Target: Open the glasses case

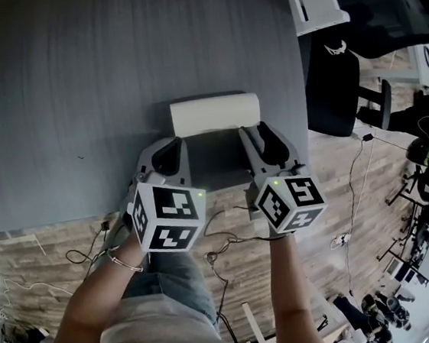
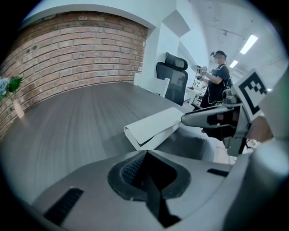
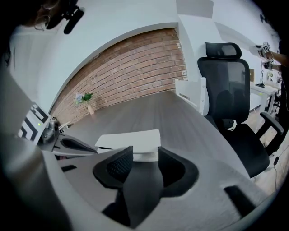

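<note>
White rectangular glasses case [image 1: 216, 114] lies lid down at frame centre, near the lower edge of the grey wood-grain table [image 1: 73, 83]. Left gripper [image 1: 164, 146] sits just below it, jaws together, holding nothing. Right gripper [image 1: 262, 129] is alongside, jaws parted and empty, with the case just beyond their tips.
</note>
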A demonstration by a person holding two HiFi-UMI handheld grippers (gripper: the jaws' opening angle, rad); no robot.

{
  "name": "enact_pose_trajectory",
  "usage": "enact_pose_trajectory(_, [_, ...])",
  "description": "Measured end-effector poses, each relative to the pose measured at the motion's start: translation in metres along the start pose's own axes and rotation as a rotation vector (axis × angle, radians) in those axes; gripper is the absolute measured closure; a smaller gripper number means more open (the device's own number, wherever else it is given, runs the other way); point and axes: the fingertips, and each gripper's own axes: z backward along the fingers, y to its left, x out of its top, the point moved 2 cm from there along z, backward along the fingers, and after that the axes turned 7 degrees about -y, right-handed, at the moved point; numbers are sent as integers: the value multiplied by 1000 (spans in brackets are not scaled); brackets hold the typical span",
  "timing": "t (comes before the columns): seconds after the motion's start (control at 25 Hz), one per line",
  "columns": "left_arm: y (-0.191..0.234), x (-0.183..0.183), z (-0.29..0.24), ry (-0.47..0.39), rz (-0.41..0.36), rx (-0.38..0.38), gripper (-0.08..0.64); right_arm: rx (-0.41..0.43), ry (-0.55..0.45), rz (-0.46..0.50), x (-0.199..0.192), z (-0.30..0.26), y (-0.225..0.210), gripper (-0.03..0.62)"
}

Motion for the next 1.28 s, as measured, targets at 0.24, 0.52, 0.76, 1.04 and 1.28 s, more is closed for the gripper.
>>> enact_pose_trajectory(0.24, [-1, -1, 2, 5, 6, -1, 555, 3, -49, 0, 22, 1, 4, 414])
enact_pose_trajectory(0.52, [-5, 1, 1, 9, -2, -12, 555, -8, -92, -6, 46, -10, 1, 414])
enact_pose_trajectory(0.76, [-4, 2, 3, 13, -16, -25, 555, -6, -117, -4, 67, -26, 1, 414])
enact_pose_trajectory(1.04, [-2, 0, 3, 20, -8, -36, 555, -11, -127, 1, 80, -39, 1, 414])
enact_pose_trajectory(1.28, [-1, 1, 1, 25, -10, -46, 555, -20, -123, 2, 83, -42, -2, 414])
